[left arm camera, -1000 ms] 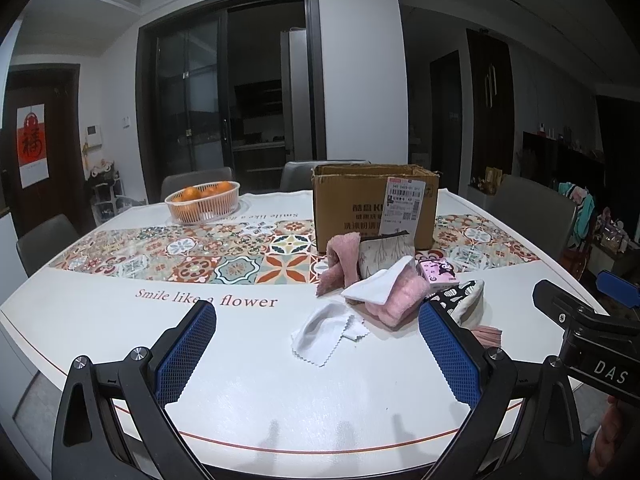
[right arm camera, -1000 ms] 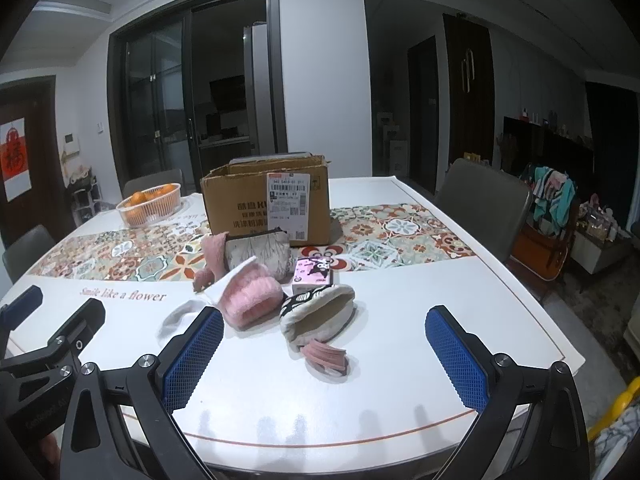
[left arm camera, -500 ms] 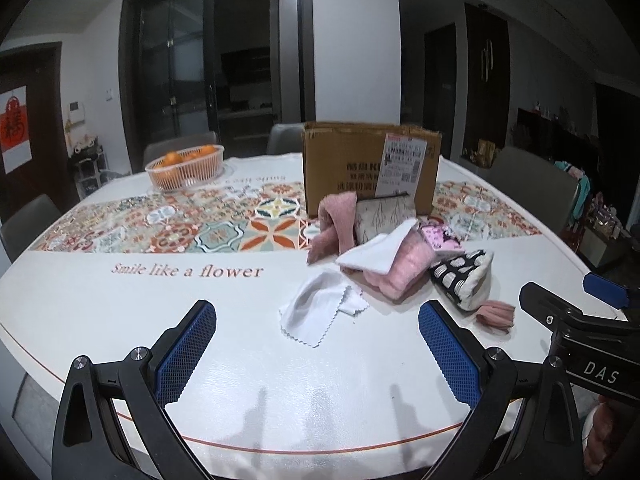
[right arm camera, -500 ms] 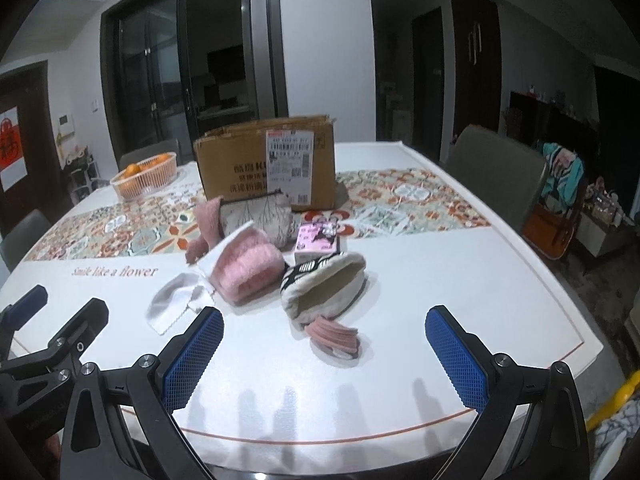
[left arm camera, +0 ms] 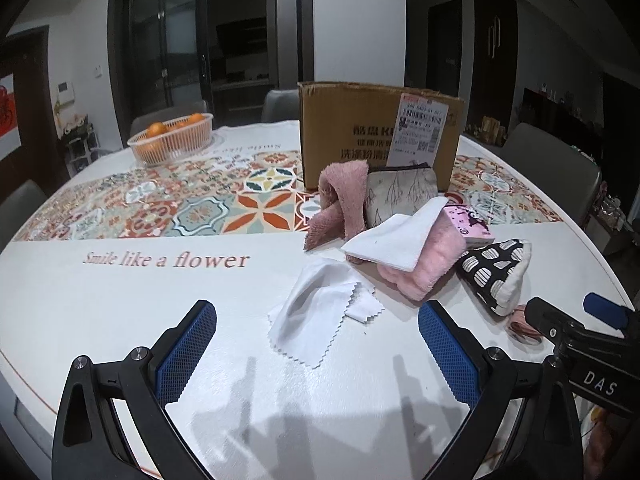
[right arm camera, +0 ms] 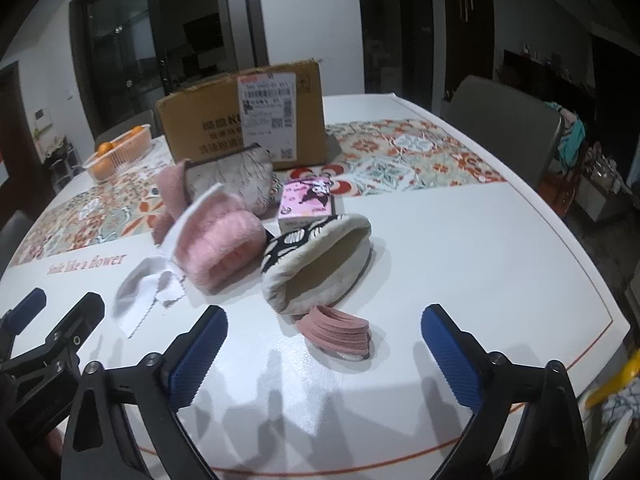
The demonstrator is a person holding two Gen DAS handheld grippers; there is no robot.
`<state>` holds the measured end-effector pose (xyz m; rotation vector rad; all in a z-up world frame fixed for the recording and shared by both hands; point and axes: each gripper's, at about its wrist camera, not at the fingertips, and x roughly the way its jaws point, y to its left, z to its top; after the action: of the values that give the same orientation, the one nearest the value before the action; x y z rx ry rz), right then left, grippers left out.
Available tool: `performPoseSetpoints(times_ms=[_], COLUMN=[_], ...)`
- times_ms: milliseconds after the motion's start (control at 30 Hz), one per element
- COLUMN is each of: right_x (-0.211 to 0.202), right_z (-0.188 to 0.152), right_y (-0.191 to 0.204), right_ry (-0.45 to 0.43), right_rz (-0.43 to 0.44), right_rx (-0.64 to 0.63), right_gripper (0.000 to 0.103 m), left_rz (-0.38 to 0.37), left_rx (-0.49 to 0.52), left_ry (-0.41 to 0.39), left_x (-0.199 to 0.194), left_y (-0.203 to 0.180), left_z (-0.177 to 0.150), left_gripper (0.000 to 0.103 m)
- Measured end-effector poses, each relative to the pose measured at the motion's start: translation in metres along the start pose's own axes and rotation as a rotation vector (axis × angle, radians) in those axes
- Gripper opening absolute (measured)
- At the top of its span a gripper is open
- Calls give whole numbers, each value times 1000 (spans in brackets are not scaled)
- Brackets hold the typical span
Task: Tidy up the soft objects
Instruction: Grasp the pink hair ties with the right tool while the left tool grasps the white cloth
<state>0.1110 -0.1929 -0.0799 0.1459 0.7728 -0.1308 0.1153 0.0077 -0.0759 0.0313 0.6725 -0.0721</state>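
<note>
Both tools are held above the near part of the round white worktop (left arm camera: 100,308), pointing down at a slant toward a pile of soft things.

Left tool (left arm camera: 316,354): the jaws stand wide and nothing is between them. A white cloth (left arm camera: 320,316) with a zigzag edge lies flat just beyond the fingertips.

Right tool (right arm camera: 324,354): the jaws stand wide and have just been closing a little; nothing is gripped. A pink ribbed roll (right arm camera: 336,330) lies on the worktop just beyond the fingertips, in line with the gap, untouched by either pad.

Location of the soft things:
- A black-and-white patterned pouch (right arm camera: 316,256) lies just behind the roll, touching it.
- A folded pink towel (right arm camera: 220,244) lies to the left of the pouch, with a white cloth draped over it.
- A second pink towel (left arm camera: 342,200) and a grey zip pouch (left arm camera: 400,192) lean against a cardboard box (left arm camera: 360,132) behind the pile.
- A small pink packet (right arm camera: 306,200) lies between the box and the patterned pouch.

A basket of oranges (left arm camera: 172,140) stands well apart at the far left, on the tiled band of the worktop.
</note>
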Motion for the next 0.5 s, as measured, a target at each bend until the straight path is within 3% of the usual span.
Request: performPoseSetpoints(times_ms=[300, 500], right_x=[28, 49], right_z=[1, 1], right_y=[-2, -4], right_ry=[92, 170], right_rz=[-19, -34], right_rx=[64, 112], right_gripper=[86, 78], left_rz=[-7, -25], left_rx=[6, 16], left_ry=[70, 152], left_x=[36, 64], left_y=[-3, -6], left_z=[11, 14], left_gripper=[102, 96])
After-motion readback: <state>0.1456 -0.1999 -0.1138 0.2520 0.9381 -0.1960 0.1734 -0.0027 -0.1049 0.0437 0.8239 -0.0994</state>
